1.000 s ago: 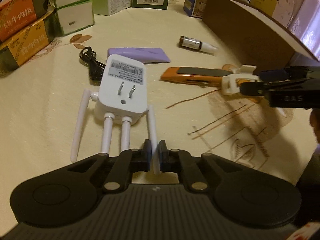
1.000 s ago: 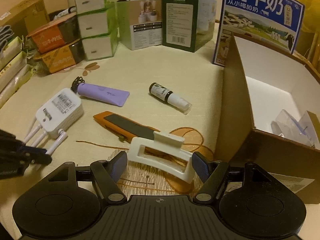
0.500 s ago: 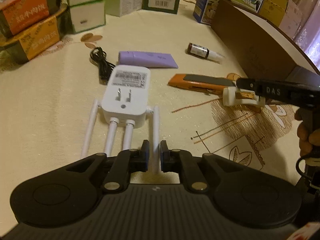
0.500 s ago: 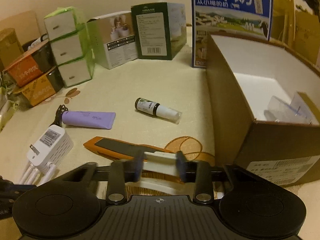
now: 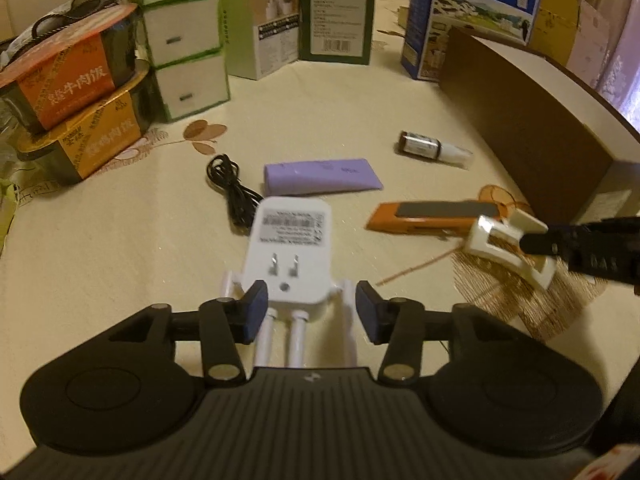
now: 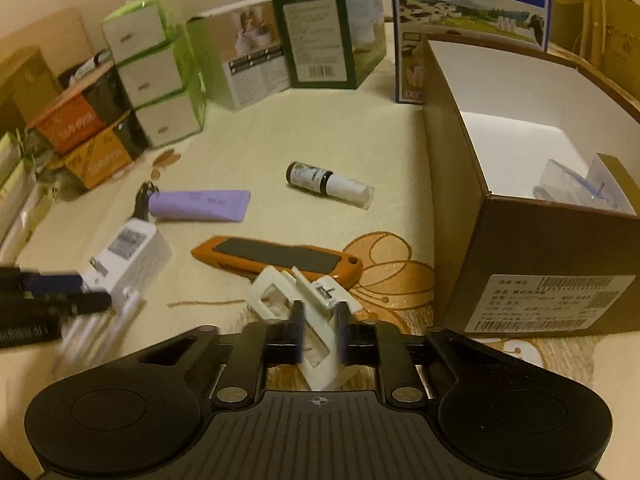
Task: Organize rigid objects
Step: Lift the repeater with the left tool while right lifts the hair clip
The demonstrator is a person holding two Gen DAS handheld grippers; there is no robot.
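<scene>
My left gripper is open, its fingers on either side of the near end of a white plug-in router with white antennas, lying on the cream cloth. My right gripper is shut on a white hair claw clip, held tilted just above the cloth; the clip also shows in the left wrist view. The open brown cardboard box stands to the right, with clear plastic items inside. An orange utility knife, a purple tube and a small dropper bottle lie between.
A coiled black cable lies behind the router. Stacked food tins, white-and-green boxes, a dark green box and a blue milk carton line the back and left.
My left gripper has opened and moved forward around the router's near end. My right gripper closed on the white clip and has lifted and tilted it.
</scene>
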